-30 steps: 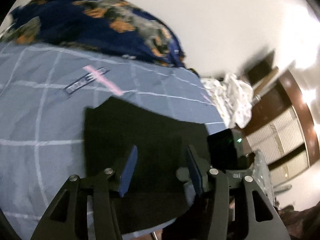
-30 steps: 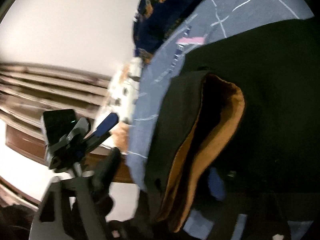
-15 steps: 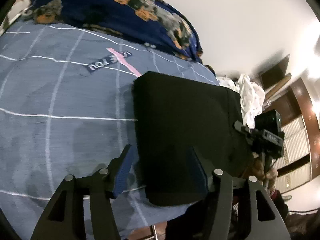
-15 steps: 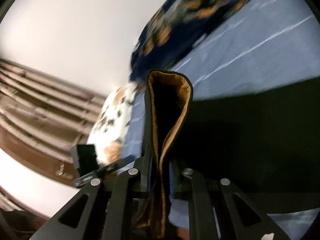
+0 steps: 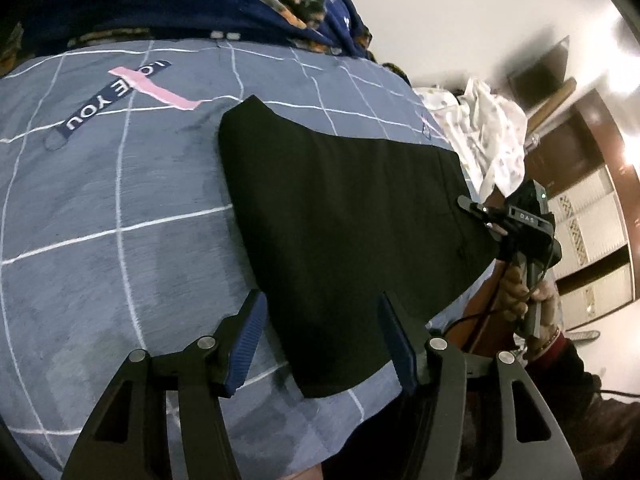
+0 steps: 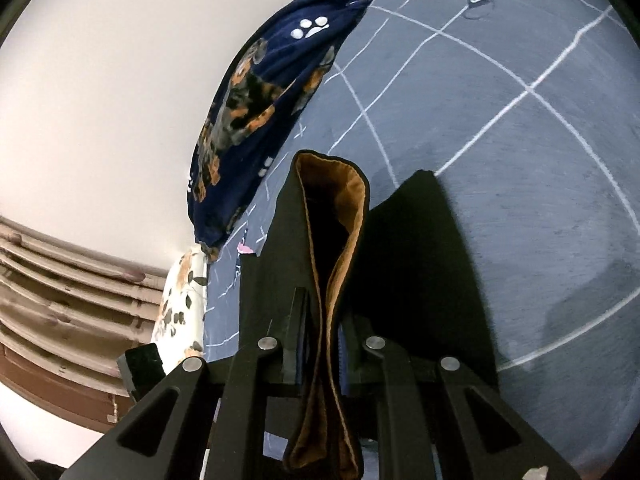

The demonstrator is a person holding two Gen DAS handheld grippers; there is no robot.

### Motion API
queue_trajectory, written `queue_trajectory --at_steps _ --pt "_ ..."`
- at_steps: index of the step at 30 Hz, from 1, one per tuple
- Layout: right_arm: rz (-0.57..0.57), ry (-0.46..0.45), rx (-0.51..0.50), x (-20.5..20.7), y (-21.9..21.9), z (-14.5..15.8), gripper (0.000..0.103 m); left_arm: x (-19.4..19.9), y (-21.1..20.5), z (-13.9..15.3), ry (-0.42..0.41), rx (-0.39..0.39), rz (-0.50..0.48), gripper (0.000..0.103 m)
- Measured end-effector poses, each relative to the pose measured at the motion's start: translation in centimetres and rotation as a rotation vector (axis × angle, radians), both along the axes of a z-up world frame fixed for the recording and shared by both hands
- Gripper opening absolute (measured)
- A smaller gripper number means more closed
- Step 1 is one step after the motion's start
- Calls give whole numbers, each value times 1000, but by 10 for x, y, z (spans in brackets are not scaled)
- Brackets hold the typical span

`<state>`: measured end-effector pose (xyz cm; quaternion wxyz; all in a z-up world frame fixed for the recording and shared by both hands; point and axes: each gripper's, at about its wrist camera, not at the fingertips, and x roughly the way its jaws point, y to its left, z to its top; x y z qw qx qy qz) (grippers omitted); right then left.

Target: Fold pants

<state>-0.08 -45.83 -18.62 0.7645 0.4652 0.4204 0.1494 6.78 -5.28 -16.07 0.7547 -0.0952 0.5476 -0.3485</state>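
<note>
The black pants [image 5: 344,216] lie folded flat on the blue-grey checked bedsheet [image 5: 104,240]. My left gripper [image 5: 324,340] is open and empty, its blue pads astride the near corner of the pants, just above it. My right gripper [image 6: 322,340] is shut on the waistband end of the pants [image 6: 332,240], whose brown lining shows and stands up between the fingers. The right gripper also shows in the left wrist view [image 5: 496,220] at the pants' far right edge.
A navy blanket with orange and grey dog print [image 5: 192,4] is heaped at the head of the bed by the white wall. A white floral cloth [image 5: 492,136] lies past the bed's right side. Brown wooden doors [image 5: 592,208] stand beyond.
The left gripper has let go of the pants and opened wide, pulling back to the near corner. The right gripper closed on the waistband and holds it; the pants now lie flat.
</note>
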Motion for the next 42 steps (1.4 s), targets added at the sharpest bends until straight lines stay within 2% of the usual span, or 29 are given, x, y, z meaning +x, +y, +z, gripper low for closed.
queue_trajectory --at_steps 17,20,22,26,28,30,35,42 --pt "-7 -37 -36 -3 -19 -17 12 7 -7 -24 63 53 21 59" --pt "3 -40 -9 -3 -23 -23 12 7 -10 -27 71 60 16 59" --pt "-43 -24 41 -10 -33 -28 16 5 -11 -26 71 69 12 59" --pt "-137 -78 55 -39 -50 -8 17 5 -10 -21 62 64 11 59" --pt "-133 -122 75 -58 -50 10 17 5 -10 -19 67 54 13 60" --pt "-104 -130 65 -73 -43 23 17 5 -10 -19 73 42 14 60" --pt "-72 -94 75 -91 -26 26 17 2 -18 -15 47 38 0 60" --pt "-66 -18 79 -86 -16 4 17 -1 -21 -16 53 48 -1 60"
